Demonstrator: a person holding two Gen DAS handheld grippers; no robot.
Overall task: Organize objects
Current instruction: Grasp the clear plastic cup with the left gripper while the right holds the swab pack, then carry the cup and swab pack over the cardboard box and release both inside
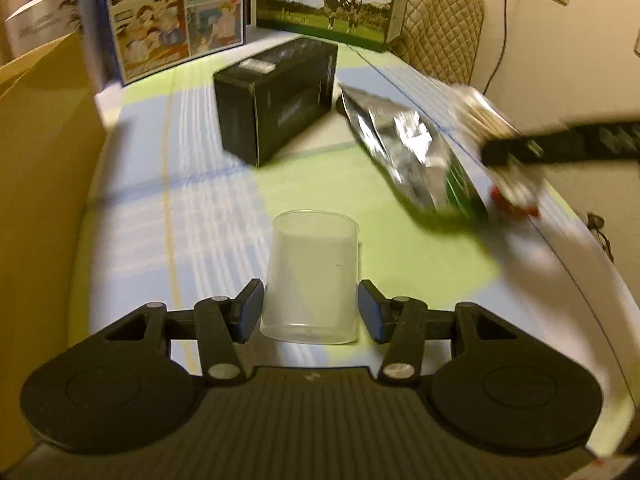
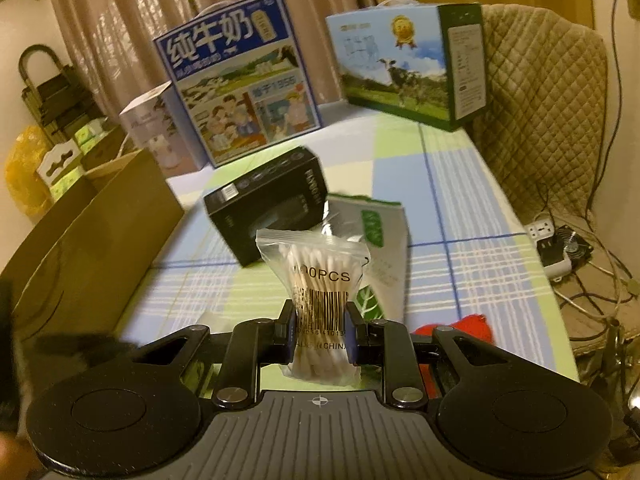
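Checked tablecloth point(image 2: 472, 216) work surface: right gripper point(image 2: 318, 330) clamps cotton-swab bag point(image 2: 314, 276); left gripper point(image 1: 310, 312), jaws apart, brackets clear cup point(image 1: 312, 276). Next, likely closure, then transfer toward cardboard box point(image 2: 100, 216).

The dark bar of the right gripper point(image 1: 560, 142) smears across the left wrist view, right of the fingers. The small red object point(image 2: 474, 326) sits half hidden behind the right finger. The brown cardboard box point(image 1: 36, 208), left of the fingers, runs off the frame edge. The blue milk carton point(image 1: 176, 12) far ahead loses its top.
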